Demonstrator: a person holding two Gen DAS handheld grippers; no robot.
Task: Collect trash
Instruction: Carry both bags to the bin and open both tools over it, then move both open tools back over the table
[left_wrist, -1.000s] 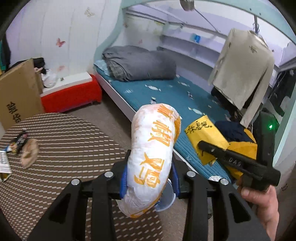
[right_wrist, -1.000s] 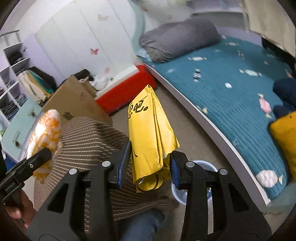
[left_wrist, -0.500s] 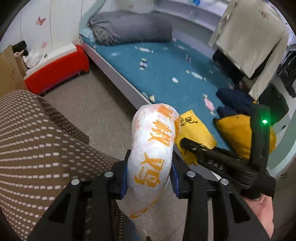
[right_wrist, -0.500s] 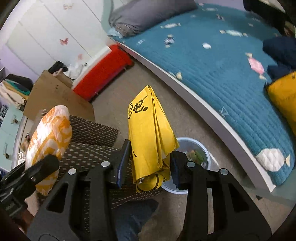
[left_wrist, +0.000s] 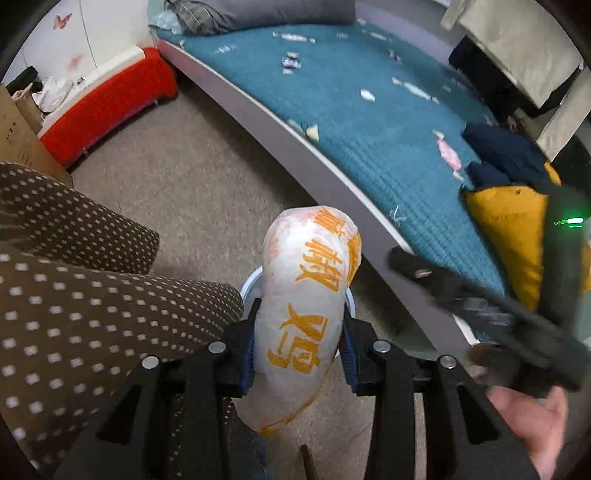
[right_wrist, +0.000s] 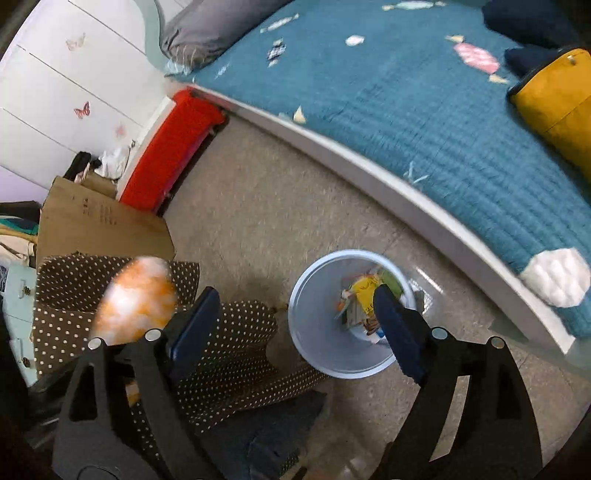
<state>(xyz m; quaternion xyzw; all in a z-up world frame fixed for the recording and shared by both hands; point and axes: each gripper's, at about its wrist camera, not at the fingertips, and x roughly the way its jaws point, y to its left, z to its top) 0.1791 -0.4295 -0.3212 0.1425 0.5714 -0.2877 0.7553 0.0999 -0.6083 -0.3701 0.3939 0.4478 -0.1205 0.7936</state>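
My left gripper (left_wrist: 298, 354) is shut on a white snack bag with orange writing (left_wrist: 308, 302), held above the floor with a pale blue bin rim (left_wrist: 248, 286) showing just behind it. The bag also shows blurred in the right wrist view (right_wrist: 135, 301). My right gripper (right_wrist: 295, 332) is open and empty, hanging over the pale blue trash bin (right_wrist: 314, 354). The yellow packet (right_wrist: 364, 293) lies inside the bin among other wrappers. The right gripper appears blurred in the left wrist view (left_wrist: 480, 306).
A table with a brown dotted cloth (left_wrist: 74, 295) stands to the left, also in the right wrist view (right_wrist: 236, 354). A bed with a teal cover (right_wrist: 424, 92) runs along the right. A red bench (right_wrist: 170, 147) and cardboard (right_wrist: 99, 221) stand beyond.
My right gripper opened and the yellow packet dropped into the bin. Both grippers tilted down toward the floor and bin; the left still holds the snack bag.
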